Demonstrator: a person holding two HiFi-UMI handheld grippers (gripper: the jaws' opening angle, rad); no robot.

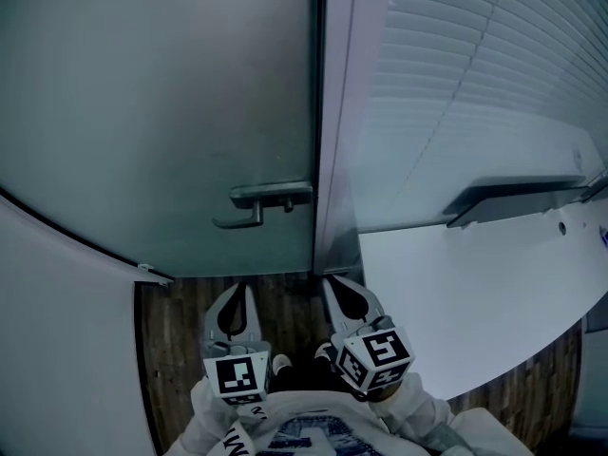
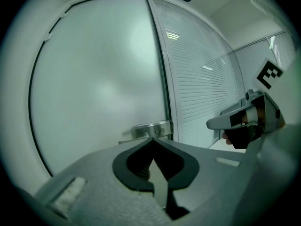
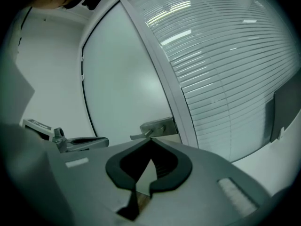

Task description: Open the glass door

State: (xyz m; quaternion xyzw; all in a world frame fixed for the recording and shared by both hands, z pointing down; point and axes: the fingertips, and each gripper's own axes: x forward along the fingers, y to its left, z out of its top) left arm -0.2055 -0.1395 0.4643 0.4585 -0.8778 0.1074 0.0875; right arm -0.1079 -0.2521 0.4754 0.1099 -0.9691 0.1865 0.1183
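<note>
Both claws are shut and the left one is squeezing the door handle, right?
Not quite. The left claw and the right claw are both shut, but the left one squeezes nothing. The head view shows it below the door handle, apart from it.

One glass door (image 1: 161,112) with one lever handle (image 1: 264,202). One slatted blind (image 1: 475,65). One white counter (image 1: 456,293). One left gripper (image 1: 239,290) and one right gripper (image 1: 334,283), two altogether.
</note>
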